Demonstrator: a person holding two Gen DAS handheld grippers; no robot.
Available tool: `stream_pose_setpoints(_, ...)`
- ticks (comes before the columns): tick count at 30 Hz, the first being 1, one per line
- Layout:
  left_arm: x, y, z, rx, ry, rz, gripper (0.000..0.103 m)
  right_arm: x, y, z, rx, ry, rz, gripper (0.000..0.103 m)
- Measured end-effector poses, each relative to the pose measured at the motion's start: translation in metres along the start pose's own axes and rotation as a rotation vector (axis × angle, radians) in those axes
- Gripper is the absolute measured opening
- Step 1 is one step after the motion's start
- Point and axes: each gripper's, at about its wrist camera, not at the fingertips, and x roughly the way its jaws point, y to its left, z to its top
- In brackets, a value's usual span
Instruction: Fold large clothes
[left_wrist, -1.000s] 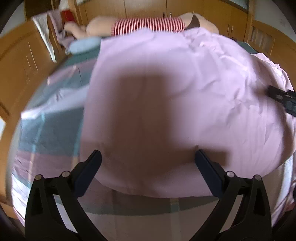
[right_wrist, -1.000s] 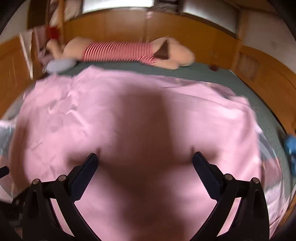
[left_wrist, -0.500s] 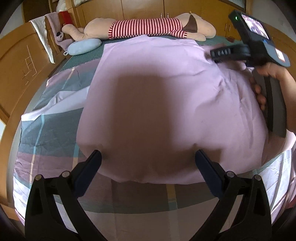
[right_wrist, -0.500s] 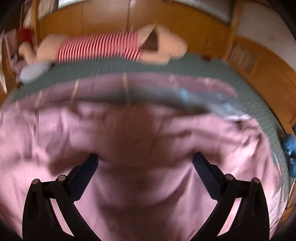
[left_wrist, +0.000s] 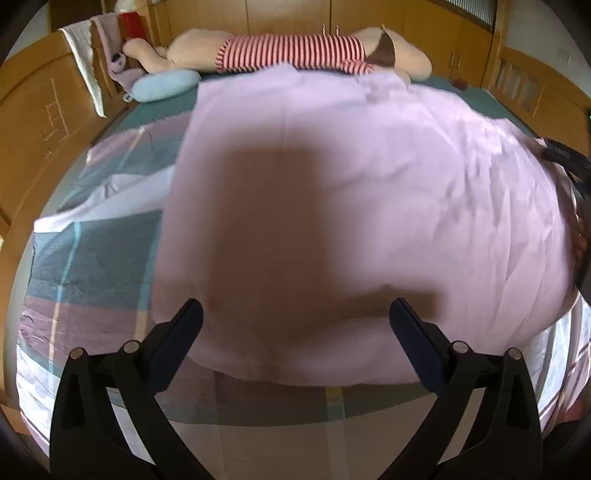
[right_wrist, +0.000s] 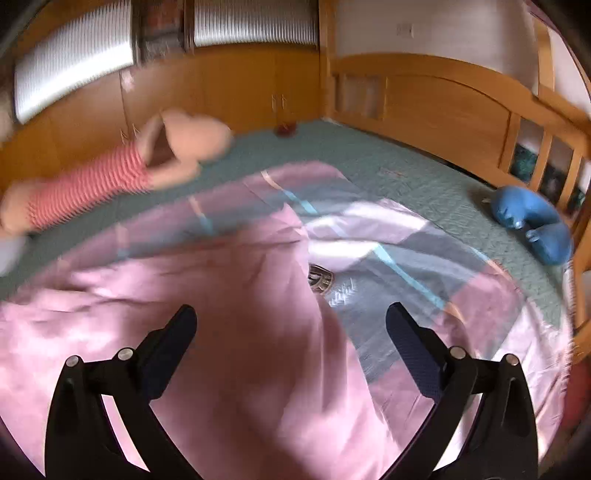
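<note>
A large pale pink cloth (left_wrist: 351, 192) lies spread over the bed, on a checked pink, grey and teal sheet (left_wrist: 85, 266). My left gripper (left_wrist: 295, 317) is open and empty, hovering over the cloth's near edge. My right gripper (right_wrist: 290, 323) is open and empty above the cloth's right side (right_wrist: 184, 314), where the cloth's edge meets the checked sheet (right_wrist: 424, 266) with a round logo (right_wrist: 319, 278). The right gripper also shows at the right edge of the left wrist view (left_wrist: 569, 162).
A big plush toy in a red striped shirt (left_wrist: 291, 51) lies along the far edge of the bed. A light blue pillow (left_wrist: 162, 83) is at far left, a dark blue neck pillow (right_wrist: 532, 225) by the wooden bed rail (right_wrist: 535, 122). Wooden cabinets stand behind.
My right gripper has swung to the right, from over the middle of the pink cloth to its right edge. The left gripper has stayed over the near edge, open.
</note>
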Motion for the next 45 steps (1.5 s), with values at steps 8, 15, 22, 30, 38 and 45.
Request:
stream_pose_setpoints(8,-0.046,-0.004,-0.001,0.001,-0.191,0.089,0.101,-0.11,0.057,-0.071,-0.181,-0.016,0.322,0.102)
stream_pose_setpoints(15,-0.083,-0.002,-0.025,-0.025,-0.306,0.141,0.101,-0.158,0.091,-0.129,-0.344,-0.088,0.286,0.102)
stream_pose_setpoints(22,-0.12,-0.018,-0.039,-0.06,-0.348,0.007,0.101,-0.212,0.067,-0.116,-0.376,-0.173,0.294,0.102)
stream_pose_setpoints(30,-0.139,-0.039,-0.053,-0.049,-0.388,-0.089,0.101,-0.218,0.045,-0.112,-0.338,-0.142,0.283,0.102)
stream_pose_setpoints(38,-0.134,-0.046,-0.057,-0.02,-0.382,-0.06,0.101,-0.214,0.047,-0.116,-0.346,-0.137,0.267,0.102)
stream_pose_setpoints(45,-0.133,-0.045,-0.058,-0.024,-0.377,-0.05,0.101,-0.214,0.051,-0.118,-0.351,-0.143,0.263,0.102)
